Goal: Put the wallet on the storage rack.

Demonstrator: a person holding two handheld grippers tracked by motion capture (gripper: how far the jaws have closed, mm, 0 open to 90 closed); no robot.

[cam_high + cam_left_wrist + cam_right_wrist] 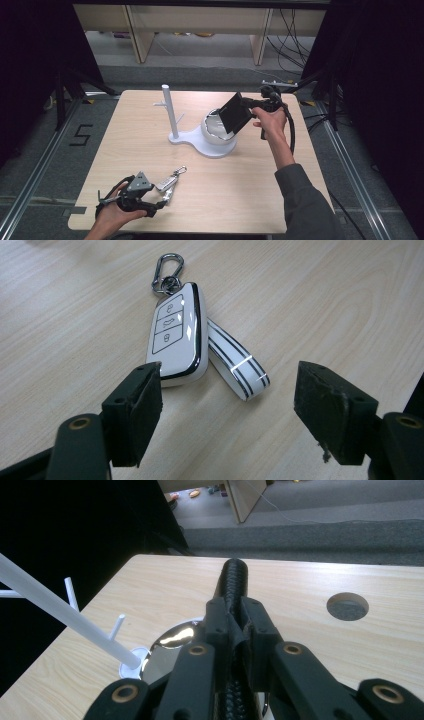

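Fingers of my left gripper (227, 410) stand wide apart and clamp on nothing; the car key fob (176, 332) lies flat on the table just ahead of them, its near end close beside the left pad (145, 412) without my being able to tell whether they touch. My right gripper (235, 630) has its jaws pressed together on a black braided strap (233, 587), which runs up between the pads and out past their tips.

That fob is glossy white with a dark chrome-edged rim, three outlined buttons down its face, a silver carabiner clip (168, 272) at the far end, and a white loop strap with two black stripes (236, 362) lying beside it, between my two open jaws.

Underneath is a pale wood-grain table (220, 200), with grey floor, dark curtains and light wooden furniture legs beyond it.

From the high view, I see my right gripper (260, 105) held up over the far right of the table beside a black wallet-like thing (235, 112), above a white stand (197, 137) with a peg post and a shiny bowl. My right gripper view adds a round hole in the tabletop (347, 606) and the bowl's mirrored inside. Button outlines read clearly in my left gripper view.
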